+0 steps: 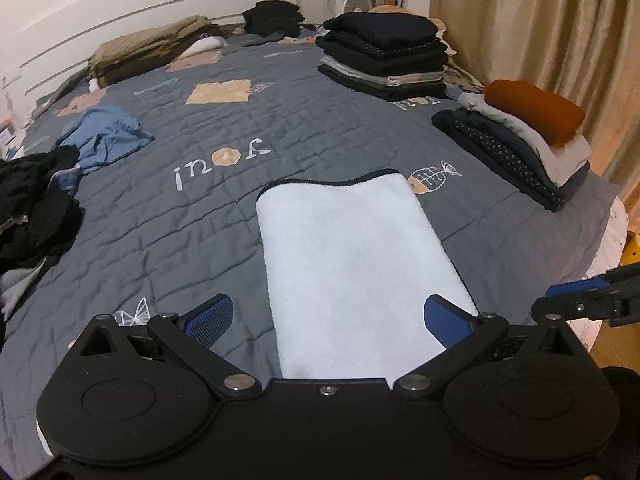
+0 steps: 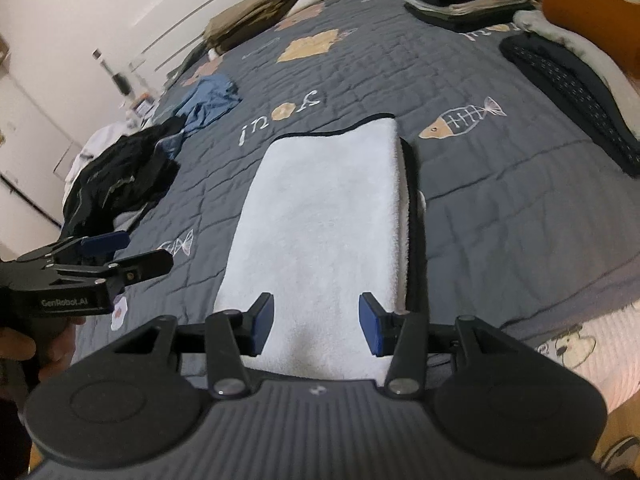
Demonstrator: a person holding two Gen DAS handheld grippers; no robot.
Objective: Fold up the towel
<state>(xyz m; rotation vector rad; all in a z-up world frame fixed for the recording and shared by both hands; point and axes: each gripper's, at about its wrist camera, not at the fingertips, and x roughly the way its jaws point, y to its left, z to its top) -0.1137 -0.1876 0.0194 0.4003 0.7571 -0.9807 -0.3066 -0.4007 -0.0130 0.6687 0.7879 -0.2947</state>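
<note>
Towel: the white towel (image 1: 352,264) is lying flat on the grey quilt (image 1: 192,216), already doubled into a long strip, its dark-trimmed layers showing along the 3 o'clock side; its near end is reaching out of view under the tongs.
Left gripper (image 1: 328,320): jaws are standing wide, holding nothing, hovering over the near left edge at 6 o'clock.
Right gripper (image 2: 316,324): jaws are standing partly apart over the near end, empty.
Progress: I am judging one fold done; a crosswise fold is probably remaining.
Elsewhere: folded stacks (image 1: 384,56) are sitting at 1 o'clock.
</note>
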